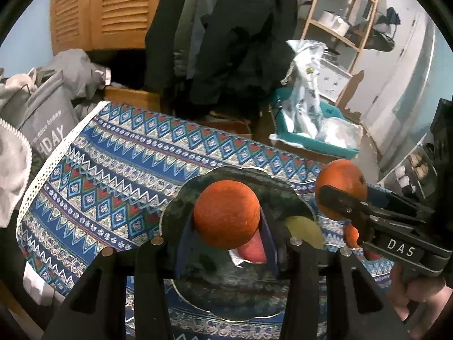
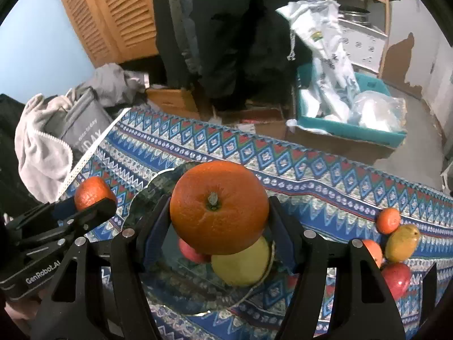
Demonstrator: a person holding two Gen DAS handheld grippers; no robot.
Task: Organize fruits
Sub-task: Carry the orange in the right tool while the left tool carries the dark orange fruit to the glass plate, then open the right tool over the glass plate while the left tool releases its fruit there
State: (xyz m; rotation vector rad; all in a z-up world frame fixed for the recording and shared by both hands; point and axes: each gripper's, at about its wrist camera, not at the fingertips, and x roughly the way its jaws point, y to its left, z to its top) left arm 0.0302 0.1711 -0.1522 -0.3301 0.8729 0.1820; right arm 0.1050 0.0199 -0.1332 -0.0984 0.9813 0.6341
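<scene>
Item one: the left gripper (image 1: 226, 221) is clenching a small orange (image 1: 226, 214) between its blue-padded fingers, carrying it above the dark plate (image 1: 181, 204).

Item two: the right gripper (image 2: 219, 215) is gripping a large orange (image 2: 219, 208), stem end facing the camera, over the right part of the same plate.

On the plate below, a yellow-green fruit (image 2: 240, 263) is lying just beside a red fruit (image 2: 191, 250).

On the patterned tablecloth (image 2: 283, 158), to the right of the plate, a mandarin (image 2: 388, 220), a yellow mango (image 2: 402, 242), another orange fruit (image 2: 373, 250) and a red apple (image 2: 397, 279) are sitting clustered together.

Legible writing: "DAS" on the right gripper's body, "GenRobot.AI" on the left gripper's body, and letters ending "HDAY" on a grey bag (image 1: 48, 119) at the far left.
</scene>
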